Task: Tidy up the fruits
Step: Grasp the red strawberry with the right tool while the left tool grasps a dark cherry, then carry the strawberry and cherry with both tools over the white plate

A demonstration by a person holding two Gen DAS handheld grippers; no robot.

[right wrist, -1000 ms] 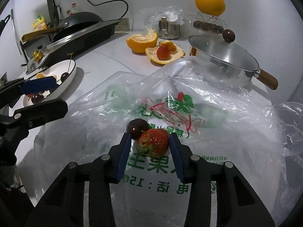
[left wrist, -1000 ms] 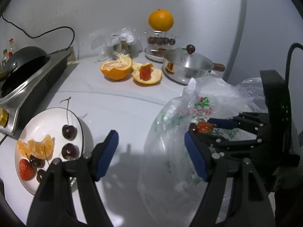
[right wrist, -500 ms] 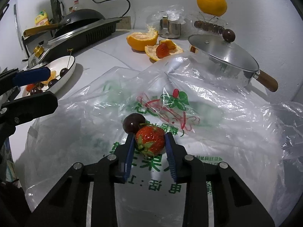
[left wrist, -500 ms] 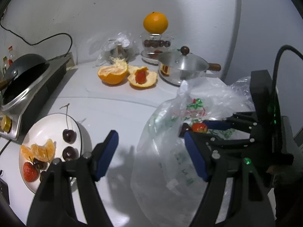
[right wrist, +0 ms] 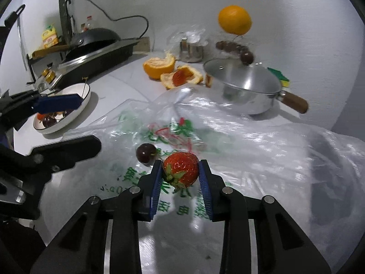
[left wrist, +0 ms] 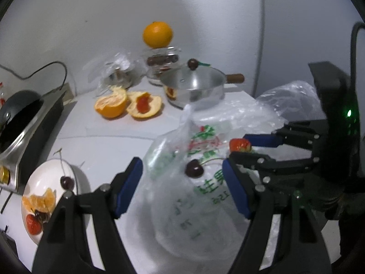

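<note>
With the right tool (right wrist: 180, 174) pinched onto the strawberry (right wrist: 181, 170), low centre of the right wrist view, I've got a grip but not a safe one: those blue pads have just been closing, the berry sits between them, and it's soft, so any more squeeze bruises or splits it. It hangs just above the plastic bag (right wrist: 228, 141), with a loose cherry (right wrist: 145, 153) resting on the film just left of the near pad. If I swing out carelessly I'd say that cherry rolls off the crinkled plastic onto the table (right wrist: 118, 91). The left tool (left wrist: 182, 182) stands wide and holds nothing, hovering over the bag in the lower middle of its own view; it sits between me and the white plate (left wrist: 48, 171) at lower left, where a cherry, orange segments and another strawberry already lie. That's my likely drop spot, so crossing paths risks a knock. The pads grip only the berry's flanks, so a quick tilt could let it slip.
</note>
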